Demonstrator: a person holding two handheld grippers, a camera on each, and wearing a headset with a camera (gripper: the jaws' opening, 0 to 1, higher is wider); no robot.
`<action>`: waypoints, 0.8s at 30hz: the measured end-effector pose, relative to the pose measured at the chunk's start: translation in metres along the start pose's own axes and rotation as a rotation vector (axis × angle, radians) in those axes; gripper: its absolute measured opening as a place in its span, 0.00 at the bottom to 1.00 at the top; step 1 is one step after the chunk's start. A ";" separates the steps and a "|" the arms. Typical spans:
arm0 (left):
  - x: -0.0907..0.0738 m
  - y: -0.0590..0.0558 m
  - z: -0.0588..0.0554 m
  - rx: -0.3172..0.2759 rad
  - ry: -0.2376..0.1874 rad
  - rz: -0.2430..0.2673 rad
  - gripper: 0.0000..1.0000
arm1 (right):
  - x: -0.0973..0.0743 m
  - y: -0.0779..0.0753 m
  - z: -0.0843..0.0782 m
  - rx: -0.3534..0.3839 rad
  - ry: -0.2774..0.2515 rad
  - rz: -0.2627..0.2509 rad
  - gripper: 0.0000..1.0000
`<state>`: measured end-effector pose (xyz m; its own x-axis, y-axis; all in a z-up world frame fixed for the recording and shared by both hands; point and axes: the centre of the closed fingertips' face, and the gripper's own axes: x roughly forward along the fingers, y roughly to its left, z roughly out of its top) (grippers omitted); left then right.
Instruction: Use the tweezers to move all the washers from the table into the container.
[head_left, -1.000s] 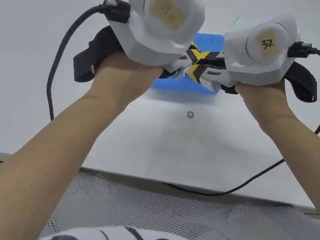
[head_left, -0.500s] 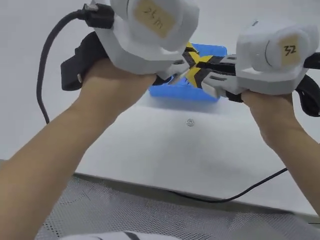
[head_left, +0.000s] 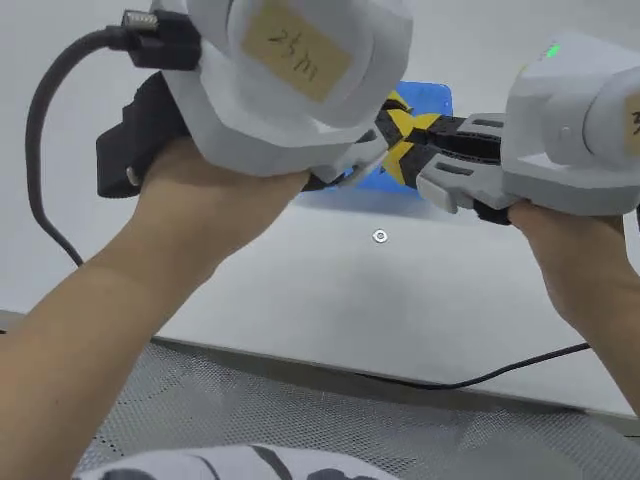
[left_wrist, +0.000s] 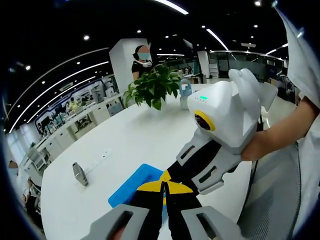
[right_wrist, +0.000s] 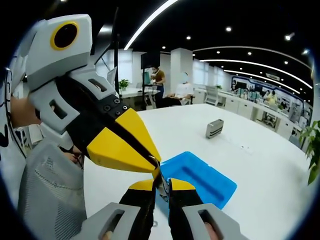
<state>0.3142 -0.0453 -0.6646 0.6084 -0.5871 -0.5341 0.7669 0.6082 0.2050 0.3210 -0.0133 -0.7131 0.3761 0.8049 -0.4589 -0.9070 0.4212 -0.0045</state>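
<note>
My left gripper (left_wrist: 164, 187) has its jaws pressed together, and I cannot tell if anything is between them. My right gripper (right_wrist: 161, 184) is closed narrow on the thin tweezers (right_wrist: 160, 176), tip to tip with the left one, above the blue container (right_wrist: 200, 180). One washer (head_left: 380, 236) lies on the desk (head_left: 330, 300), near the container's front edge but apart from it.

An open office with a dark ceiling (left_wrist: 75, 25), strip lights (right_wrist: 150, 20), a white pillar (left_wrist: 122, 62), a leafy plant (left_wrist: 152, 87) and a long white bench (head_left: 300, 290).
</note>
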 end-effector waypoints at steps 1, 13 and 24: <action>-0.001 -0.006 -0.003 0.010 0.000 -0.012 0.00 | 0.000 0.002 -0.004 -0.003 0.011 0.001 0.06; 0.006 -0.027 -0.024 -0.033 0.040 -0.072 0.00 | 0.005 0.018 -0.034 0.052 0.066 0.063 0.06; 0.012 -0.034 -0.034 -0.048 0.061 -0.091 0.00 | 0.008 0.016 -0.048 0.086 0.103 0.064 0.06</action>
<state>0.2888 -0.0555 -0.7058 0.5221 -0.6085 -0.5976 0.8067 0.5798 0.1144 0.2999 -0.0202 -0.7591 0.2925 0.7862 -0.5444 -0.9073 0.4080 0.1018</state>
